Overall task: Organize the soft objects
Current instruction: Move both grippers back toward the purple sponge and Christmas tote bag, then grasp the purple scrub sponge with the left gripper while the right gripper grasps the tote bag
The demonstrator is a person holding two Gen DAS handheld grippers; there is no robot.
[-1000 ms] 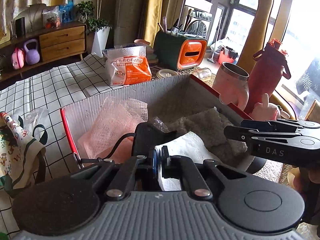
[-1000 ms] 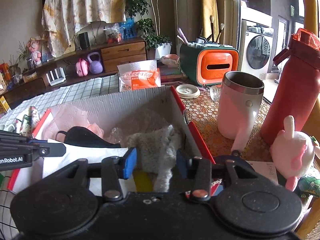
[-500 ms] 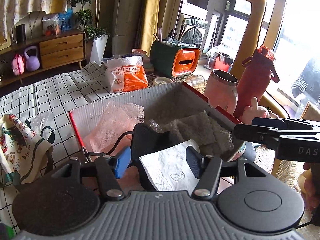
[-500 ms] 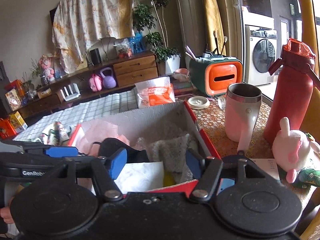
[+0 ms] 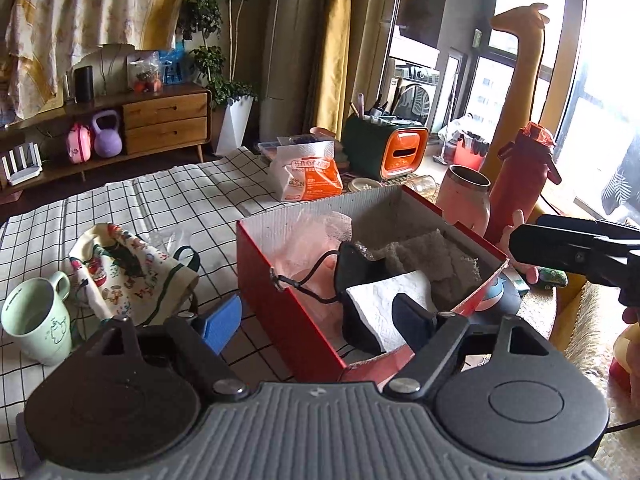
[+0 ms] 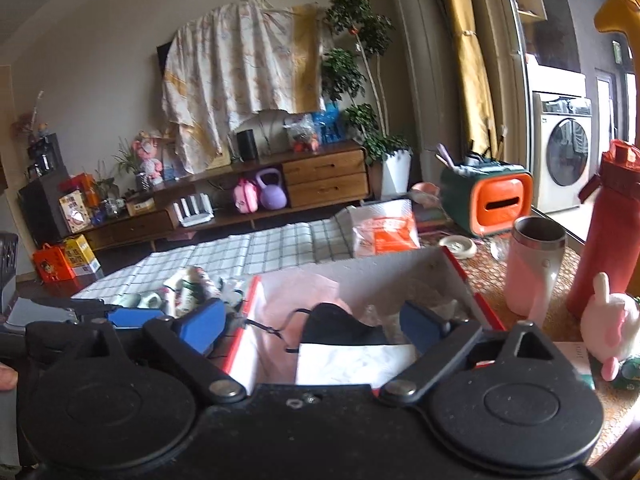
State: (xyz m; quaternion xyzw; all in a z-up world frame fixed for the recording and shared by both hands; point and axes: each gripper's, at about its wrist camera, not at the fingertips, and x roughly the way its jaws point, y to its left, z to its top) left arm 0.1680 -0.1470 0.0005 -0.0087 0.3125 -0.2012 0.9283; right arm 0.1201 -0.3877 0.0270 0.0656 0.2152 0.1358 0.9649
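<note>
The patterned cloth (image 5: 132,272) is seen left of the red box (image 5: 288,312), nearer the left gripper (image 5: 320,316), both grippers' jaws just opened, empty.

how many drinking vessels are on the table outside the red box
3: a green mug left of the box beside the patterned cloth, a pink steel-rimmed cup right of the box, and a red bottle beside it. More could be hidden.

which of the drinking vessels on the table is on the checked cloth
The pale green ceramic mug with a handle; the pink steel-rimmed tumbler and red bottle stand beyond the box.
</note>
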